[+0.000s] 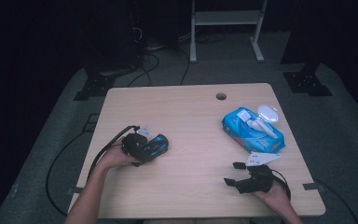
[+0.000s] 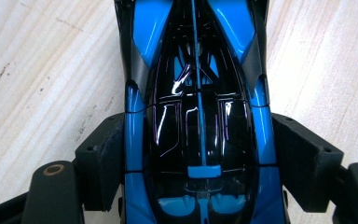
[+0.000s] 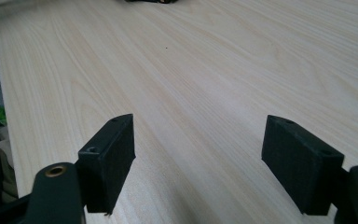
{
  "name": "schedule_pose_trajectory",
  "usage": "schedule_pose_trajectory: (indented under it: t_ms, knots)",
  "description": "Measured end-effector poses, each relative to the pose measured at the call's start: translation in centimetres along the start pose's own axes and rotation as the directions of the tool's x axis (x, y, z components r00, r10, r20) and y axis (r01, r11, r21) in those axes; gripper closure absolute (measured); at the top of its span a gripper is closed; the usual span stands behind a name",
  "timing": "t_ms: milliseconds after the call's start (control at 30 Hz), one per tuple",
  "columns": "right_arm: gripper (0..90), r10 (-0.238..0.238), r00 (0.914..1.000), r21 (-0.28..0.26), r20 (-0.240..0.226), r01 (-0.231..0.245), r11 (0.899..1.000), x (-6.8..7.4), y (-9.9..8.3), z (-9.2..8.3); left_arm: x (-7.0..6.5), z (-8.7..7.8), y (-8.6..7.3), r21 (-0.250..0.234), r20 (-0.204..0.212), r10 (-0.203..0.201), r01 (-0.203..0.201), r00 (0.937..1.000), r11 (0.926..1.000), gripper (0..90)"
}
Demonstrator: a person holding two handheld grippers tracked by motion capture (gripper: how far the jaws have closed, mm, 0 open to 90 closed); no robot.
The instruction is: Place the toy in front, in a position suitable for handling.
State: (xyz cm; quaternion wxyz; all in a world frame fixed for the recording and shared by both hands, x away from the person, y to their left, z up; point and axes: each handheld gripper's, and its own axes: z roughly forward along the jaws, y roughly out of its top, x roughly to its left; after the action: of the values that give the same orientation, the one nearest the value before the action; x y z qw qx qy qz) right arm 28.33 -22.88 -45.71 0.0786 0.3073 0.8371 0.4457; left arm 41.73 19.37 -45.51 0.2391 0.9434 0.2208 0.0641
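Toy car, blue & black, sat on the left part of the wooden table, well short of the near edge, w/ the left gripper around it. In the left gripper view the car lay lengthwise btwn the two black jaws, glossy black roof w/ a thin blue stripe down the middle, blue flanks on both sides. The pad on one side met the car's blue flank; on the other side a thin sliver seemed to separate pad from body, too close to call, so couldn't tell if the grip was clamped or slack. Person's left hand held that gripper from the near-left, its cable looping off the table's left edge. Middle of the table was bare wood, w/ a small round hole near the far edge. Further right, a blue pack of wet wipes lay at an angle near the right edge, white flip lid open at its far end. Just in front of the pack, near the right front corner, the right gripper rested in the person's right hand, pointing left across the table. In the right gripper view its jaws stood wide apart, nothing btwn them but bare tabletop.
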Motion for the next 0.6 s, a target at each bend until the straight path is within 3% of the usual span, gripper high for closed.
schedule_pose_trajectory:
  t_ms: [233,267,433,600]
  knots:
    - [24.6,-0.004,1.0000,-0.002,0.001,0.004,1.000,0.08,0.03,-0.08,-0.08,0.05,0.75,0.054,-0.008,-0.019,0.019,0.9998,0.9984,26.0]
    - [24.5,-0.002,1.0000,-0.004,0.001,0.002,1.000,0.07,0.01,-0.12,-0.28,0.04,1.06,0.069,-0.029,-0.011,0.013,0.9995,0.9975,26.0]
    - [24.5,0.003,1.0000,-0.003,0.003,-0.003,1.000,-0.01,0.00,-0.18,-0.31,0.06,1.11,0.069,-0.016,-0.016,0.017,0.9997,0.9975,26.0]
    - [24.5,0.003,1.0000,-0.004,0.003,-0.003,1.000,-0.05,0.00,-0.19,-0.35,-0.26,1.18,0.031,-0.007,-0.013,0.013,0.9999,0.9994,26.5]
